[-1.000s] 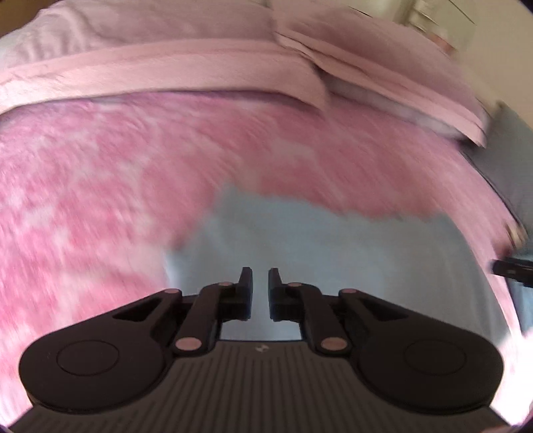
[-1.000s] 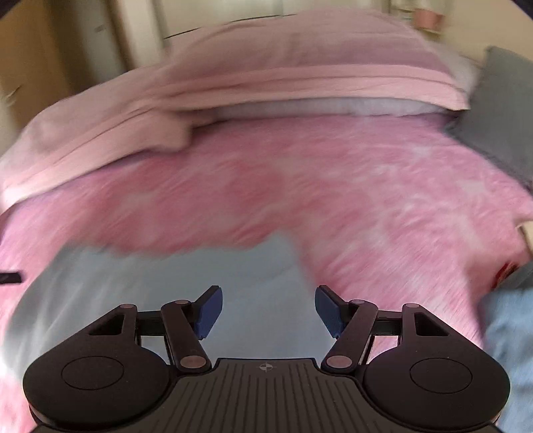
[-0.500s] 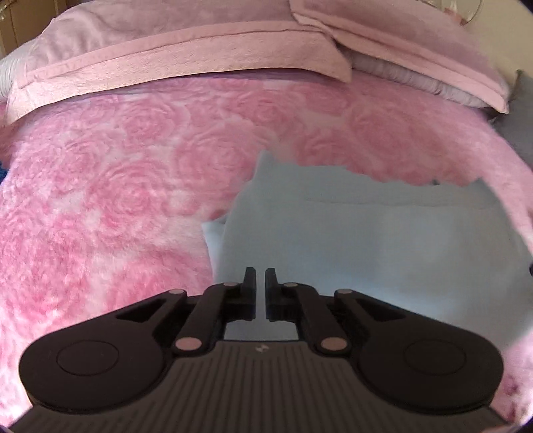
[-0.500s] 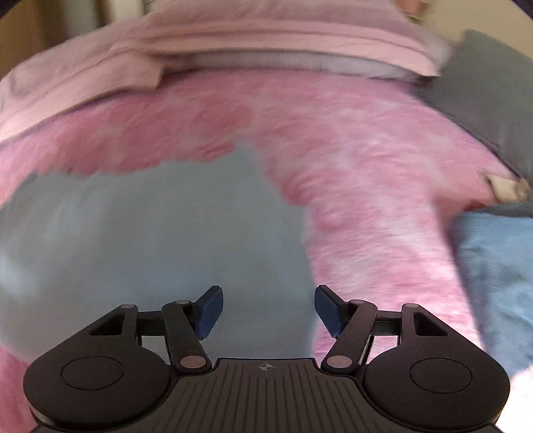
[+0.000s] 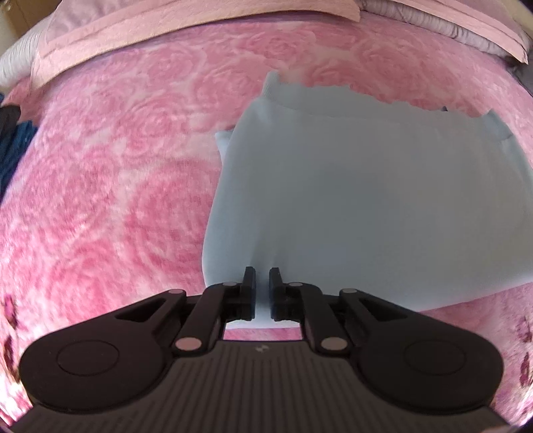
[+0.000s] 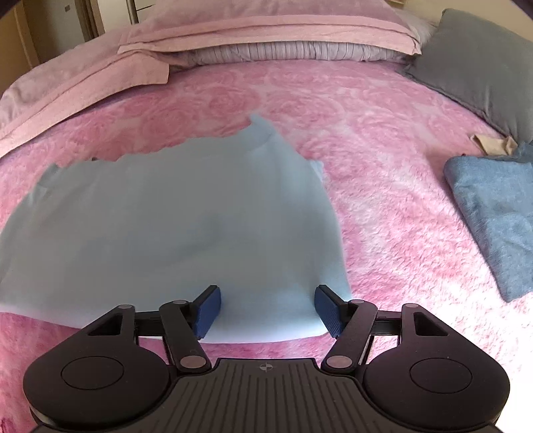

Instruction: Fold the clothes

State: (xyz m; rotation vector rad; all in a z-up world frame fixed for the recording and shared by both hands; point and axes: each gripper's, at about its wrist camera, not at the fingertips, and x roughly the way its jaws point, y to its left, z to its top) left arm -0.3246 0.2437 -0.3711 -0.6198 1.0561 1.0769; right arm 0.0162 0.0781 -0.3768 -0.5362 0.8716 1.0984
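A pale blue garment (image 5: 366, 200) lies folded flat on the pink rose-patterned blanket (image 5: 116, 183). My left gripper (image 5: 262, 276) hangs over the garment's near left corner. Its jaws are just opening, with only a slim gap, and no cloth is pinched between them. In the right wrist view the same garment (image 6: 166, 216) spreads to the left and centre. My right gripper (image 6: 268, 299) stands wide open above its near right edge. The blue pads (image 6: 210, 306) sit either side of the cloth without pressing it.
A folded darker blue cloth (image 6: 496, 206) lies on the blanket to the right, with a small beige item (image 6: 493, 143) behind it. A grey pillow (image 6: 476, 60) and pink pillows (image 6: 266, 30) line the head of the bed. A dark blue fabric (image 5: 16, 150) shows at the far left.
Both views have tipped downward and closed in on the pale blue garment, whose near edge now sits under the fingers. The right jaws have stayed wide; the left have stayed almost together.
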